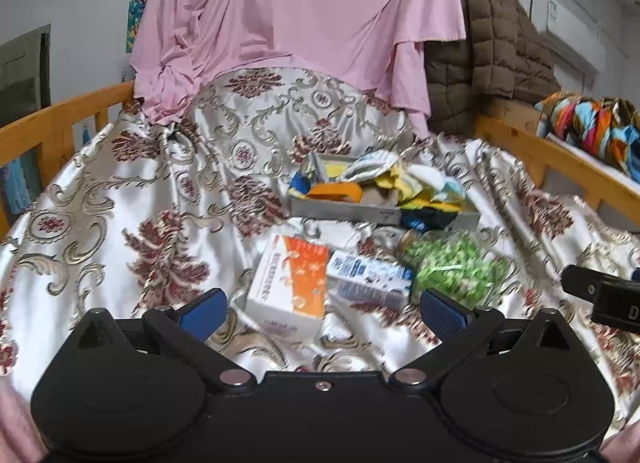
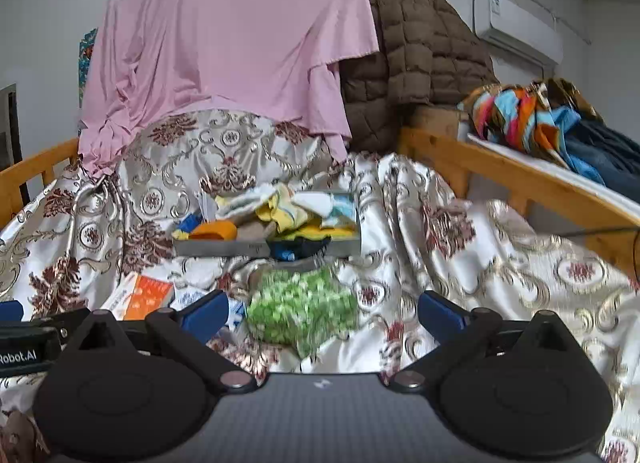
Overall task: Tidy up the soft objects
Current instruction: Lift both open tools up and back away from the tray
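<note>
With both the left gripper (image 1: 322, 309) and right gripper (image 2: 322, 311) spread wide and empty, the crinkly clear bag of green pieces (image 2: 302, 309) — lying before the grey tray (image 2: 224, 249) of cloths — will likely deform and slip, so pinch a gathered fold of film

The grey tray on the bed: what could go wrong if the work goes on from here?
1. The tray is heaped, and a dark blue cloth already hangs over its front wall; adding more may spill things.
2. It sits on rumpled bedspread, so a push could tip it.
3. The green bag looks loosely filled; the open right gripper may grip it poorly.
</note>
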Demonstrator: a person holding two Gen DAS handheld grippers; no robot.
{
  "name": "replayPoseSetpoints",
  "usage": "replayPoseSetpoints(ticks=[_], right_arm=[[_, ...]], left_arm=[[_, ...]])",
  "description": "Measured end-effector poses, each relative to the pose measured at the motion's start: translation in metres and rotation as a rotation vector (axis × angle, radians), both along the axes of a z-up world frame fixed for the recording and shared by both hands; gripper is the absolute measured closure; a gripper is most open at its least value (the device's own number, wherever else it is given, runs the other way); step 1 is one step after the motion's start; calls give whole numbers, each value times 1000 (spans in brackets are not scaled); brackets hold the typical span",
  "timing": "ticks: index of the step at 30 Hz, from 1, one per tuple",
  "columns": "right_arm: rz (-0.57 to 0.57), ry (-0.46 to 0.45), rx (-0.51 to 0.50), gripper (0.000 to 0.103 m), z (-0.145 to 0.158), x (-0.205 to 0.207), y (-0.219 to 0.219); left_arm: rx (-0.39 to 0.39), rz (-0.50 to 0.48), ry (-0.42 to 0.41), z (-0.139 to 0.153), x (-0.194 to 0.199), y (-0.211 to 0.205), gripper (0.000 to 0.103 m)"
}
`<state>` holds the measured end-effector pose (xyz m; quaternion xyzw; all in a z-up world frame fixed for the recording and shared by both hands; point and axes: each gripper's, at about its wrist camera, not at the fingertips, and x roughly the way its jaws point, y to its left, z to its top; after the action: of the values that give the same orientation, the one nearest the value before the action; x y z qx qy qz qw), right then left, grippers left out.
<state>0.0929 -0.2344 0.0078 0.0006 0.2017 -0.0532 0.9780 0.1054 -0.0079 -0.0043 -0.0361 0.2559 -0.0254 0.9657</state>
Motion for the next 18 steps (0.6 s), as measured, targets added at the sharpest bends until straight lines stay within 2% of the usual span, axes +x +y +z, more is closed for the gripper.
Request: replayPoseSetpoints(ticks=[8,18], right_arm=[[5,54,9,0,-19,-10,2],[50,89,9,0,-29,0,13]], left_arm=[[73,54,49,-5,-3,3,1],[62,110,75,-6,4,11,1]])
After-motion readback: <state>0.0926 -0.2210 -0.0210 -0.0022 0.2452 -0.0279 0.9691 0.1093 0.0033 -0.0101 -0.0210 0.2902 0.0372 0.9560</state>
